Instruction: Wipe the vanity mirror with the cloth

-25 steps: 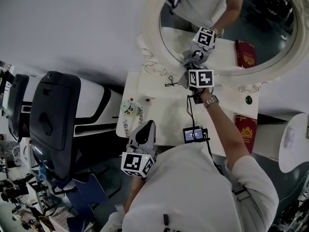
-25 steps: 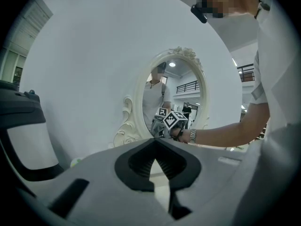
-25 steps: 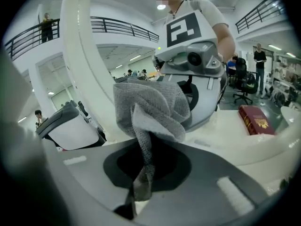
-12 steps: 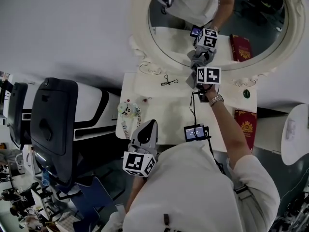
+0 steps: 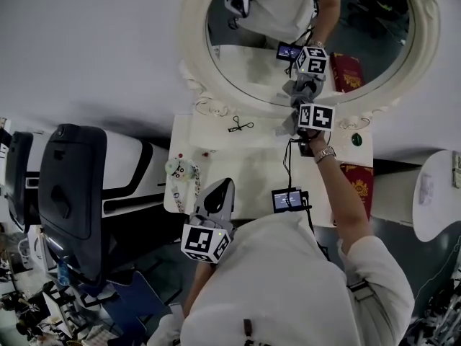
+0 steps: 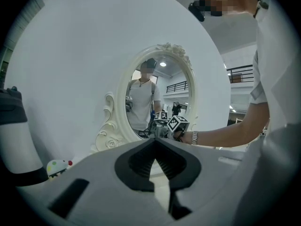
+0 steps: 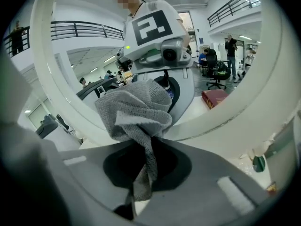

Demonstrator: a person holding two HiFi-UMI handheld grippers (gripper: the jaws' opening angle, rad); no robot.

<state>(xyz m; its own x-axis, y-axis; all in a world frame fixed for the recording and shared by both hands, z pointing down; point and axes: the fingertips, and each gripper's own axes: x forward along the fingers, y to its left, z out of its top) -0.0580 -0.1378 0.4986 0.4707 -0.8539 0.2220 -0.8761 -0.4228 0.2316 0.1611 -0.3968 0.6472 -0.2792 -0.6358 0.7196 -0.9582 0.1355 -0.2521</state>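
The oval vanity mirror (image 5: 288,42) in its white carved frame (image 7: 225,112) stands at the back of the white vanity table (image 5: 245,171). My right gripper (image 5: 301,105) is shut on a bunched grey cloth (image 7: 136,112), which presses against the glass low down, just above the frame's bottom rim. The cloth (image 5: 297,92) and its reflection meet there. My left gripper (image 5: 222,187) hovers at the table's near edge, shut and empty, pointing toward the mirror (image 6: 155,93). Its closed tips (image 6: 155,140) show nothing between them.
On the table lie a small black looped item (image 5: 240,126), a colourful toy (image 5: 180,170), a small screen device (image 5: 288,199) on a cable, a green knob (image 5: 356,140) and a red booklet (image 5: 360,182). A black chair (image 5: 68,193) stands left, a round white table (image 5: 439,193) right.
The right gripper has slid the cloth rightward along the mirror's lower edge. The left gripper has stayed in place, shut. The head view has shifted a little.
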